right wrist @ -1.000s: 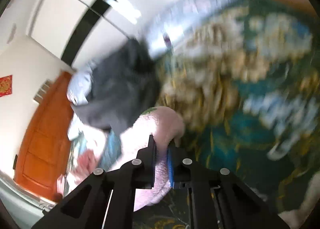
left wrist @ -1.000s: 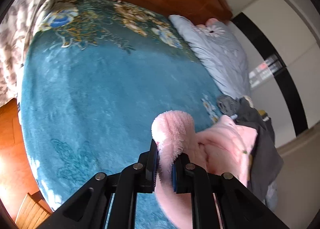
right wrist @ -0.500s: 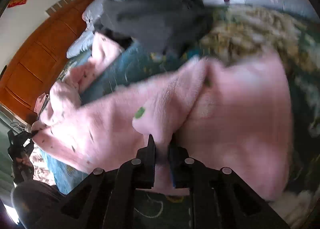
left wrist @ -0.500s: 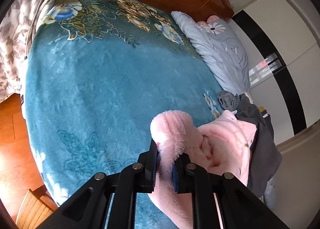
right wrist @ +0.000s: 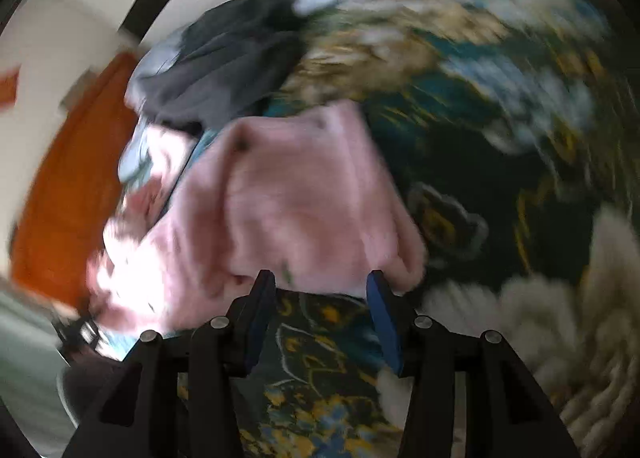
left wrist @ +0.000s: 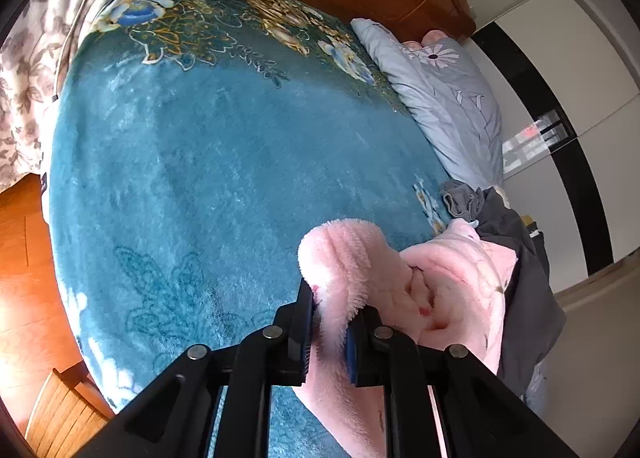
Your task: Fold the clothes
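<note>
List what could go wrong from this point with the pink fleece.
1. Only the left hand-held gripper is shut on the pink fleece garment; the right hand-held gripper is open and empty, so the fold may sag or twist.
2. The dark grey garment lies against the fleece and could be dragged along.
3. The right wrist view is blurred, so regrasping an edge now may miss.

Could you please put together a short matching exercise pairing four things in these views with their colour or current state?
Things:
1. left tongs
2. right tongs
3. blanket
4. garment pile

States or colours:
A. dark grey
B. open, holding nothing
C. teal with flowers
D. shut on the pink fleece garment

Pairs: 1-D, 2-B, 3-C, 4-A
</note>
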A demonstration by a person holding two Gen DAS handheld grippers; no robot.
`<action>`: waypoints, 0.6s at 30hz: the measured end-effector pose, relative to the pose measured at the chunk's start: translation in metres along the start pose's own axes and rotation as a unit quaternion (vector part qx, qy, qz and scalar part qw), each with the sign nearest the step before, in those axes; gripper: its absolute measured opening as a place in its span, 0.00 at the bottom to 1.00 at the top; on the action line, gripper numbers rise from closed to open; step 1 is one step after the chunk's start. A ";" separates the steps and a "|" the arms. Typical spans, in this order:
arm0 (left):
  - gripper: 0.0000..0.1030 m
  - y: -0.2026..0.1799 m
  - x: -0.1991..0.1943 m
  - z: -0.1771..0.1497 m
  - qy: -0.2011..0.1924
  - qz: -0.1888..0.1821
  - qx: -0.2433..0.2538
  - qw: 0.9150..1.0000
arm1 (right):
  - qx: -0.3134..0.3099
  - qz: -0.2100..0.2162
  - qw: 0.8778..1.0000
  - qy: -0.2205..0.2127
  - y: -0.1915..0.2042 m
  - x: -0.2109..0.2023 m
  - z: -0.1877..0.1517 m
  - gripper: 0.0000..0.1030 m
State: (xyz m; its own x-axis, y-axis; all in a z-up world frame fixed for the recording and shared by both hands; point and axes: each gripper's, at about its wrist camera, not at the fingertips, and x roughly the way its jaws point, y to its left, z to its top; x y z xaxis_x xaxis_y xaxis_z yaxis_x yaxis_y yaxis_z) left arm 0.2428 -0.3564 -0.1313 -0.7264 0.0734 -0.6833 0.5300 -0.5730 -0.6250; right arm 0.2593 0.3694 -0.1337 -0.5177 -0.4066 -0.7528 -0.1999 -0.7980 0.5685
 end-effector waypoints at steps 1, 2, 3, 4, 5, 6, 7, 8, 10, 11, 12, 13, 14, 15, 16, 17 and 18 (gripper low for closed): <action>0.14 -0.001 -0.001 0.000 0.001 0.001 0.001 1.000 | 0.024 0.007 1.000 0.001 -0.006 0.003 0.000 0.47; 0.15 -0.001 -0.002 -0.001 0.002 0.001 0.003 1.000 | 0.048 0.015 0.999 0.002 -0.012 0.007 0.000 0.47; 0.15 -0.002 -0.003 -0.001 0.001 0.002 0.006 1.000 | 0.054 0.010 0.998 -0.010 -0.011 0.006 0.001 0.47; 0.15 -0.003 -0.004 -0.001 0.001 0.003 0.009 1.000 | 0.043 0.003 0.999 -0.023 -0.005 0.002 0.004 0.47; 0.15 -0.003 -0.004 -0.001 0.001 0.004 0.010 1.000 | 0.020 -0.010 0.999 -0.041 0.006 -0.002 0.008 0.47; 0.15 -0.004 -0.004 -0.002 0.001 0.006 0.010 1.000 | 0.004 -0.009 0.999 -0.048 0.016 -0.002 0.015 0.47; 0.15 -0.004 -0.004 -0.002 0.001 0.008 0.010 1.000 | -0.012 -0.008 0.998 -0.053 0.025 -0.001 0.022 0.47; 0.15 -0.005 -0.003 -0.002 0.001 0.008 0.009 1.000 | -0.027 -0.006 0.998 -0.059 0.035 -0.001 0.029 0.47; 0.15 -0.007 -0.003 -0.003 0.002 0.009 0.011 1.000 | -0.022 0.011 0.998 -0.057 0.048 0.008 0.046 0.47; 0.15 -0.007 -0.003 -0.003 0.002 0.010 0.012 1.000 | -0.013 0.019 0.998 -0.052 0.053 0.015 0.056 0.47; 0.15 -0.008 -0.003 -0.003 0.003 0.011 0.014 1.000 | -0.004 0.026 0.999 -0.047 0.058 0.023 0.065 0.47; 0.15 -0.008 -0.003 -0.003 0.004 0.011 0.014 1.000 | 0.005 0.034 0.999 -0.041 0.063 0.030 0.075 0.47; 0.16 -0.008 -0.004 -0.003 0.005 0.010 0.014 1.000 | 0.014 0.042 0.998 -0.036 0.069 0.037 0.085 0.47; 0.16 -0.008 -0.005 -0.003 0.005 0.009 0.014 1.000 | 0.024 0.034 0.999 -0.025 0.070 0.045 0.089 0.47; 0.16 -0.008 -0.005 -0.003 0.006 0.009 0.016 1.000 | 0.041 0.025 0.999 -0.006 0.070 0.056 0.095 0.47; 0.16 -0.007 -0.005 -0.002 0.007 0.010 0.018 1.000 | 0.050 0.020 0.999 0.006 0.069 0.061 0.097 0.45; 0.16 -0.007 -0.005 -0.002 0.008 0.011 0.019 1.000 | 0.058 0.015 0.998 0.016 0.069 0.065 0.099 0.29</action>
State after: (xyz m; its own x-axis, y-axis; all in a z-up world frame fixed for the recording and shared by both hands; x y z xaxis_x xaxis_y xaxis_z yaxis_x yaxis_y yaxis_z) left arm 0.2439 -0.3510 -0.1246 -0.7079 0.0738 -0.7025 0.5282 -0.6050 -0.5958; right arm 0.1298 0.3316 -0.1108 -0.4977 -0.4458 -0.7440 -0.2812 -0.7285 0.6247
